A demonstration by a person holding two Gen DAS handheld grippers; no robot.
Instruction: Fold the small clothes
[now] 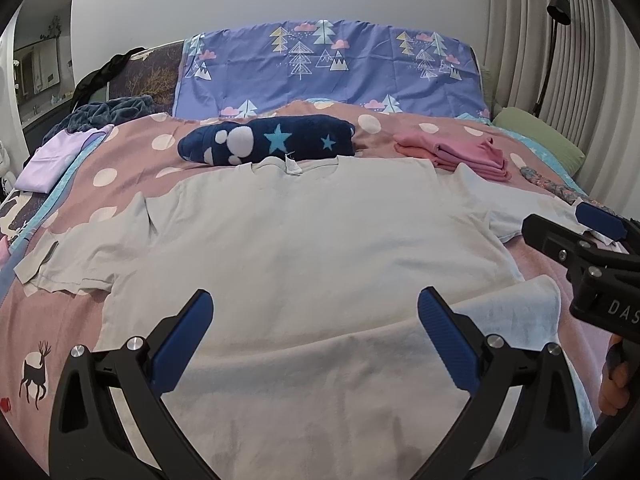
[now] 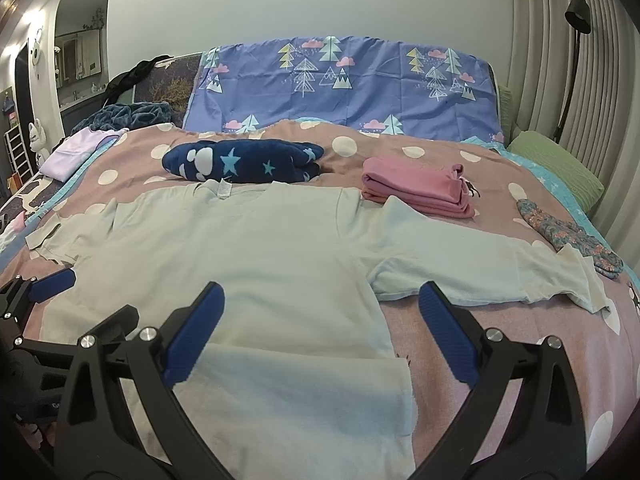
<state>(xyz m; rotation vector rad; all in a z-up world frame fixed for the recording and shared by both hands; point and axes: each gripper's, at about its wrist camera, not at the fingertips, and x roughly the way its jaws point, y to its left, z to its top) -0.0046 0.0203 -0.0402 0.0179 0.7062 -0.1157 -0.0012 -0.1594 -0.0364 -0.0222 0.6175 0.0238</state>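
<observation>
A pale grey-white T-shirt (image 1: 304, 236) lies spread flat on the bed with its collar at the far side and both sleeves out; it also shows in the right wrist view (image 2: 248, 248). Its bottom hem is folded up a little near me (image 2: 304, 392). My left gripper (image 1: 316, 336) is open and empty, hovering over the shirt's lower middle. My right gripper (image 2: 322, 328) is open and empty over the shirt's lower right edge; it also shows in the left wrist view (image 1: 576, 232) at the right.
A stack of folded pink clothes (image 2: 420, 190) lies at the back right. A navy star-patterned bundle (image 2: 244, 160) lies behind the collar. A floral item (image 2: 568, 236) lies by the right sleeve. A lilac garment (image 1: 56, 160) is far left. A green pillow (image 2: 560, 168) is at the right edge.
</observation>
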